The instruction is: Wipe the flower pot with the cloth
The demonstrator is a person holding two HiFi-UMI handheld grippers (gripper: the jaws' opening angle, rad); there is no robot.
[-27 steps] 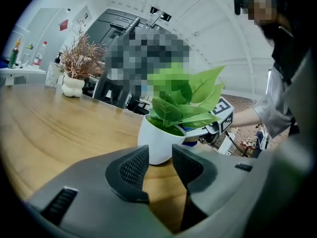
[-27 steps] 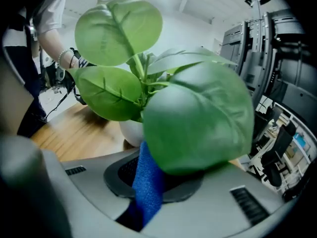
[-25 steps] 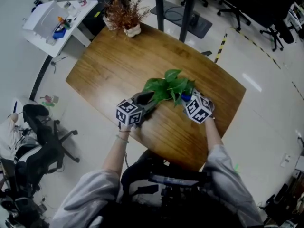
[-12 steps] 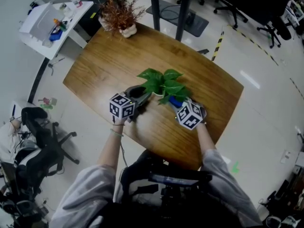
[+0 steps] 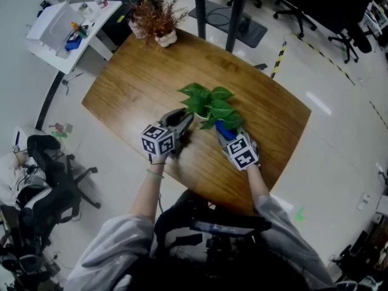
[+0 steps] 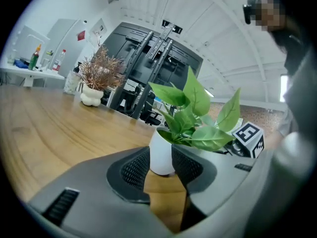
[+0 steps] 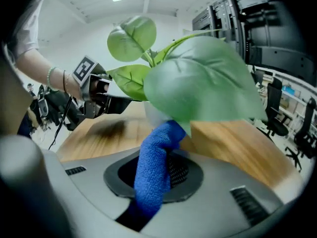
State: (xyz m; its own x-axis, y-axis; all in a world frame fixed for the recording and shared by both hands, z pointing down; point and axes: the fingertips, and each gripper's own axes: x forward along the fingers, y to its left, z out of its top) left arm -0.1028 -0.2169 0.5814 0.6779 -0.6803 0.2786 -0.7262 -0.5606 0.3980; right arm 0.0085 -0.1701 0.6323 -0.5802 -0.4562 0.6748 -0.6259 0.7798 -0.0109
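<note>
- On the wooden table point(image 5: 133, 83), near the person's edge, stands the white flower pot point(image 6: 161, 155) with big green leaves point(image 5: 209, 105).
- The left gripper point(image 6: 161, 166) has its two jaws closed in on the pot, with one dark pad touching each side.
- The right gripper point(image 7: 157, 175) has its jaws shut tight on the blue cloth point(image 7: 158, 148).
- The top of the cloth sticks up and rests against the pot's side, under a big leaf.
- A brown dried plant point(image 5: 154, 18) sits at the far corner of the table, well apart from the grippers.
</note>
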